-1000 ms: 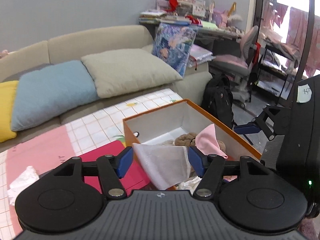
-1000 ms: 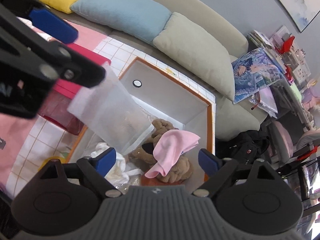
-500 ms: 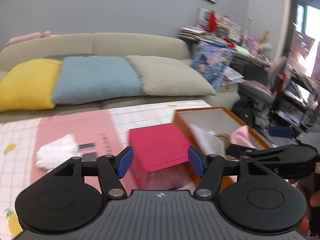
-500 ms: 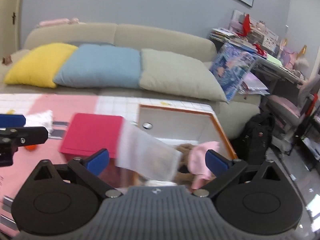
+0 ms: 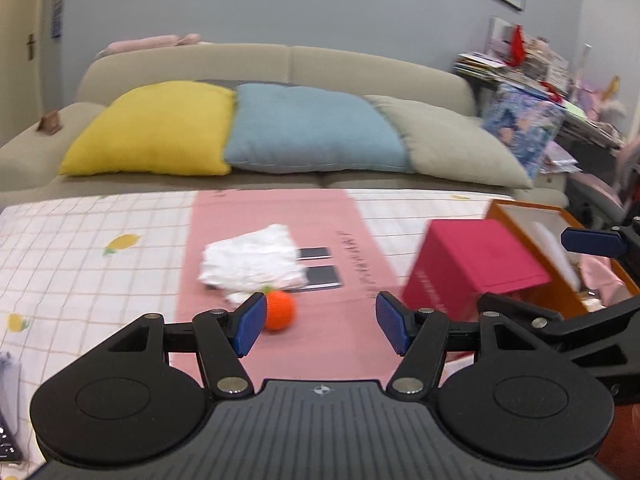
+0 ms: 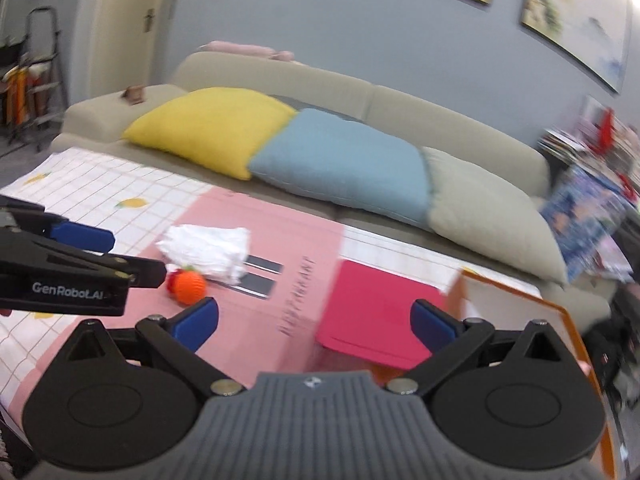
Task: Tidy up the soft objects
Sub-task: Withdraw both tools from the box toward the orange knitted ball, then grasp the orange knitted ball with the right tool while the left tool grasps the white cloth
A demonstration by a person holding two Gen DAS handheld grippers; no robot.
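Orange knit ball (image 5: 279,310) on pink mat (image 5: 328,332), touching white cloth (image 5: 252,265) | left gripper (image 5: 320,326) spread, empty | right gripper (image 6: 314,322) empty, jaws just widened | centre ball between pads, then squeeze gently | box (image 5: 560,276) far right

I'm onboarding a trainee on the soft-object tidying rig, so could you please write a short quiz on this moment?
1. True or false: the left gripper holds the orange knitted ball.
2. Which cushion lies between the other two on the sofa? A) yellow cushion B) blue cushion C) beige cushion
3. Fill in: the white cloth lies on the ____ mat.

Key:
1. False; its jaws stand open with nothing between them, and the ball rests on the mat.
2. B
3. pink
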